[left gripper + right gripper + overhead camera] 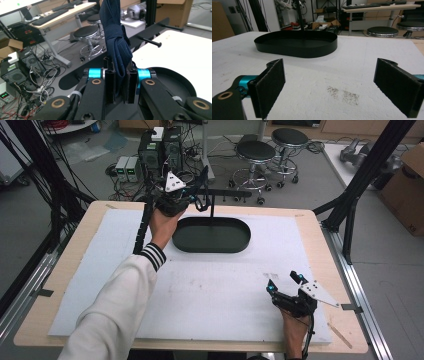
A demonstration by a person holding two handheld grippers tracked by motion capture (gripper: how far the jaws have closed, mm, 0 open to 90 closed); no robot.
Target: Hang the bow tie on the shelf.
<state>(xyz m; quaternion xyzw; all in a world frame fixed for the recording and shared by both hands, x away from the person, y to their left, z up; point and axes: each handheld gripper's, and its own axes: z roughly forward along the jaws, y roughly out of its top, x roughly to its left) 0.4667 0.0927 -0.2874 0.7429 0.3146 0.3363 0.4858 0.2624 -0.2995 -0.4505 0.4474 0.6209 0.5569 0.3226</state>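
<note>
Navy fabric strip (117, 42) is pinched tight in the left gripper (121, 86), up by the far edge of the black oval metal tray (212, 242). Nearer, the right gripper (285, 282) sits spread wide over bare white foam board (210, 295), loads of room around.

Navy cloth (117, 40), folded, upright, claw-pinched
</note>
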